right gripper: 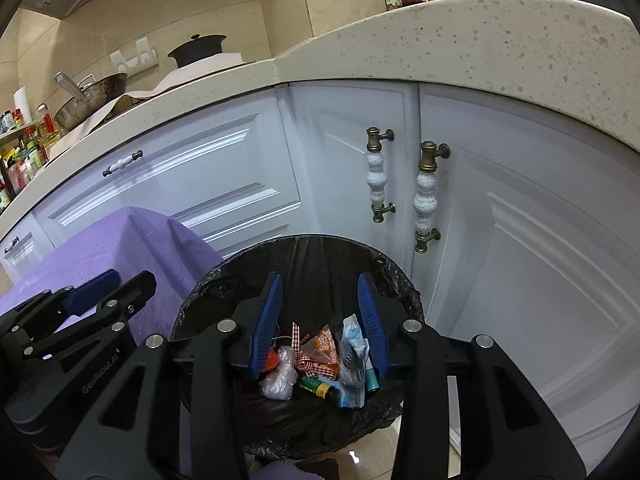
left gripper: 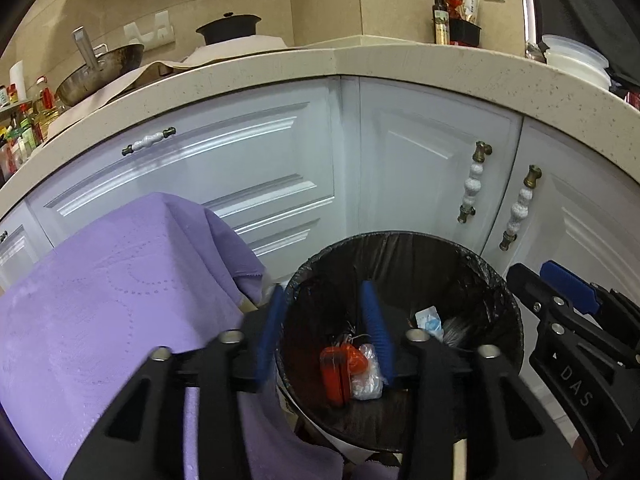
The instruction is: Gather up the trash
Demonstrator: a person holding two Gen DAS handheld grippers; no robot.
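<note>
Trash (right gripper: 316,364) lies at the bottom of the round bin (right gripper: 404,280) with its crinkled black liner: a crumpled clear bag, a gingham ribbon, glossy wrappers. Your left gripper (left gripper: 326,330) and right gripper (right gripper: 320,320) hang above it, ribbed blue pads parted, nothing between them. Left of the bin, an embossed purple cloth (left gripper: 100,300); beyond, white panelled cabinets (right gripper: 200,184).

One lined bin (right gripper: 396,276) on the floor, two tongs (right gripper: 318,320) (right gripper: 116,292) over it, one purple cloth (left gripper: 100,300) beside it. Three cabinet handles (right gripper: 380,176) (right gripper: 426,196) (right gripper: 122,163) show, and the bench (right gripper: 480,40) holds one wok (left gripper: 100,72), one black pot (left gripper: 228,28) and one oil bottle (left gripper: 440,16).
</note>
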